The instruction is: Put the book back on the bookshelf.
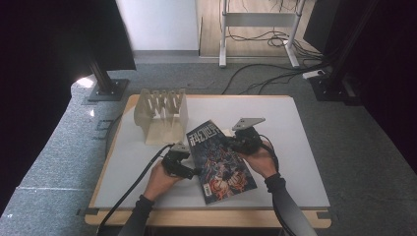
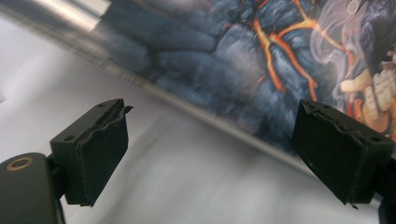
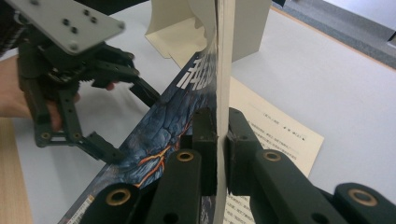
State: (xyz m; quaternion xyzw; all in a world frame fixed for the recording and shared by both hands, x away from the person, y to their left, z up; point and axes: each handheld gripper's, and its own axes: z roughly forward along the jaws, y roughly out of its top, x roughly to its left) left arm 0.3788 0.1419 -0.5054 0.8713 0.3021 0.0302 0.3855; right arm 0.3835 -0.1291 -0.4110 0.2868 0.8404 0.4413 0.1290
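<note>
Comic book (image 1: 221,162) sits mid-table, just in front of the wooden slotted rack (image 1: 162,115). Its right edge is lifted, its left edge is down near the tabletop (image 1: 295,162). Cover faces up and left: dark blue art with orange cracks.

Right gripper (image 1: 244,142) is clenched on the book's right edge; the right gripper view shows both pads pinching the cover and page block (image 3: 219,93) edge-on, so the book is tilted up on that side. A loose printed sheet (image 3: 275,135) lies flat under where the book was.

Left gripper (image 1: 183,168) is released: jaws wide apart, one on each side of the book's lower left edge (image 2: 196,107), pads not touching it. Nothing is held there.

My read: the step is getting a second grip on the free edge so the book can go upright into a rack slot.

How to do it well:
- Slide the left jaws further over the edge before closing, so they catch the whole block and not just the cover.
- Keep the right pinch firm and steady; the pages are floppy and will fan out if it loosens.
- Don't drag the sheet underneath along.
- Once both ends are held, stand the book vertical and line it up with a gap between the rack dividers before lowering.

Risk: a shallow left grip lets the inner pages sag.
</note>
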